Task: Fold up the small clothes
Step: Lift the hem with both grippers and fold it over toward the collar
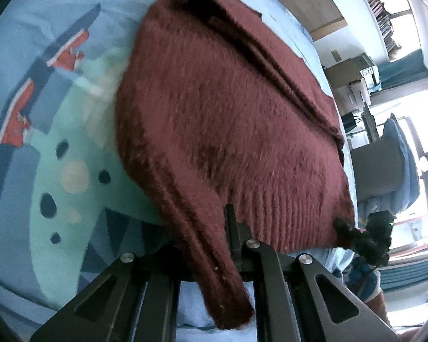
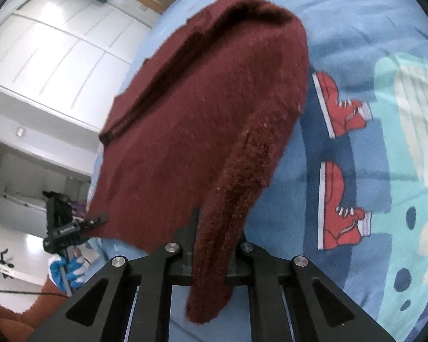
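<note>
Garment: we count one maroon knitted sweater (image 1: 214,108), fuzzy and ribbed, lifted at its near edge while its far part lies on the bed sheet (image 1: 51,131).
Left gripper (image 1: 231,245): we see it clamped on a hanging maroon flap of the sweater, the knit passing between its fingers and drooping below them.
Right gripper (image 2: 214,245): we see it pinching another hanging flap of the same sweater, the cloth draped down through its closed fingers.
The other tool in each view: in the left wrist view the right gripper (image 1: 365,236) shows dark and small at the sweater's lower right corner; in the right wrist view the left gripper (image 2: 68,228) meets the sweater's lower left corner, with a blue-gloved hand (image 2: 68,270) under it.
Fold: we see one raised ridge running along the sweater, dark in its crease.
Sheet: light blue with a cartoon print; we count two red sneakers (image 2: 342,108) on it in the right wrist view.
Containers: we see cardboard boxes (image 1: 353,74) well beyond the bed; what they hold we cannot tell.
Cupboards: white panelled doors (image 2: 62,42) stand beyond the bed.
</note>
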`<state>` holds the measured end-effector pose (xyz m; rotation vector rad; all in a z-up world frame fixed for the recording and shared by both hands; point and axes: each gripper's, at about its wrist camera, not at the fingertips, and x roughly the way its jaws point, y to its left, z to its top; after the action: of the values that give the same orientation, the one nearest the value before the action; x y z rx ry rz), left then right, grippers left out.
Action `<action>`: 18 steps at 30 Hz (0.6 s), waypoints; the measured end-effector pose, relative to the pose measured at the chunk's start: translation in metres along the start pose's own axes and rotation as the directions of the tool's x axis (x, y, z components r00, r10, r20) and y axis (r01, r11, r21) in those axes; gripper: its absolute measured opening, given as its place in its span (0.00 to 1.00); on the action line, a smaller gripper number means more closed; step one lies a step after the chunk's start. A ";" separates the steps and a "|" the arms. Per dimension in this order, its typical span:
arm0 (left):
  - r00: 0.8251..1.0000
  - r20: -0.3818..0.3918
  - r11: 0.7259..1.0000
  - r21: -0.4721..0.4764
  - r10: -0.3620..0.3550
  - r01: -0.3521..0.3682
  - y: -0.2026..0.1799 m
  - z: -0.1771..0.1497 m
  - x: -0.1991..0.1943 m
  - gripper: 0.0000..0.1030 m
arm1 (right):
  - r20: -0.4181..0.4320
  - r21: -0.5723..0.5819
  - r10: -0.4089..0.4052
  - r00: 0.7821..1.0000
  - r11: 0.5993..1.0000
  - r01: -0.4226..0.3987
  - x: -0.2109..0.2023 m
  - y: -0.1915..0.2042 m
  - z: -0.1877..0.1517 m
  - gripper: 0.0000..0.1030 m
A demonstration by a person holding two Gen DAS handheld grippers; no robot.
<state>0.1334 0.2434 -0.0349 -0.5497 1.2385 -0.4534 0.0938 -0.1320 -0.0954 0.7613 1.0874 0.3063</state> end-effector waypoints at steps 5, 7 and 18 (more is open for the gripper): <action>0.996 0.080 0.997 0.074 -0.030 0.024 -0.029 0.035 -0.024 0.06 | 0.081 -0.035 0.054 0.995 0.998 -0.051 -0.022 0.016 0.026 0.10; 0.993 0.114 0.994 0.103 -0.044 0.032 -0.041 0.051 -0.033 0.06 | 0.112 -0.073 0.061 0.992 0.996 -0.053 -0.031 0.027 0.044 0.10; 0.963 0.267 0.974 0.224 -0.036 -0.025 -0.096 0.164 -0.040 0.07 | 0.266 -0.165 0.052 0.963 0.986 -0.008 -0.040 0.069 0.161 0.10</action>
<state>0.2781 0.2157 0.0924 -0.4049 0.9101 -0.4994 0.2263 -0.1707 0.0195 0.6526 0.7844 0.3033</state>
